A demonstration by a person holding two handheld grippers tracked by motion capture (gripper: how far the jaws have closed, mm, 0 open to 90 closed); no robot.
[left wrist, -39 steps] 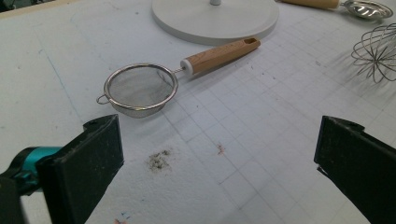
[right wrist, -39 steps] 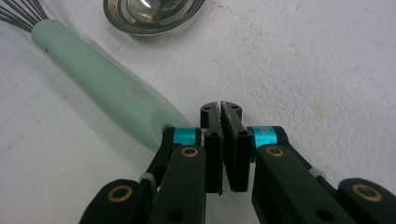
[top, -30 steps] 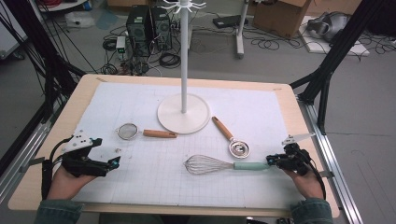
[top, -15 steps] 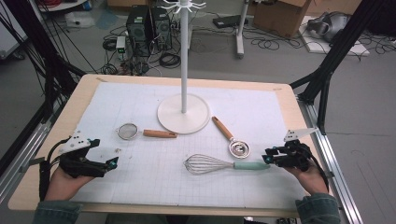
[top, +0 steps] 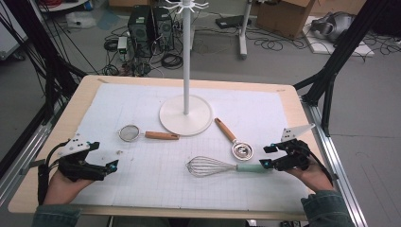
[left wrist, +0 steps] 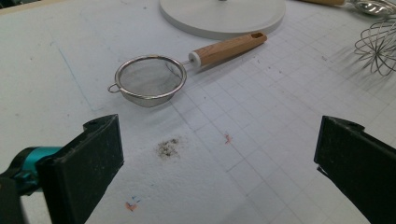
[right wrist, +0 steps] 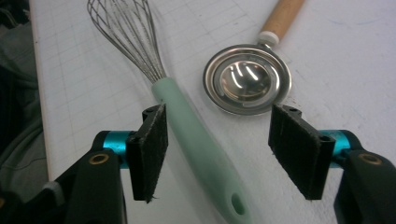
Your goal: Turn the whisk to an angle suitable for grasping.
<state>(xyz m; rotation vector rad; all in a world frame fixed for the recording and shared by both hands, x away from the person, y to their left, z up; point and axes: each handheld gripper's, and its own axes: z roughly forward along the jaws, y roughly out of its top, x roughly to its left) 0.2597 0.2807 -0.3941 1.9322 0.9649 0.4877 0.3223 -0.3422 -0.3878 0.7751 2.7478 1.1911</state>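
Near the table's right edge, the right gripper (top: 267,155), held low and level, has just opened its jaws around the mint-handled wire whisk (top: 222,167), apparently without touching it, while the left gripper (top: 105,155) rests wide open.

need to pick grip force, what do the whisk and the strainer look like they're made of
Whisk: thin bright wire loops, likely steel; pale mint handle, smooth and matte with a hanging hole, probably silicone or plastic. Strainer: fine grey mesh in a shiny metal rim, looks like steel; tan handle with faint grain suggests wood, white collar at the joint.
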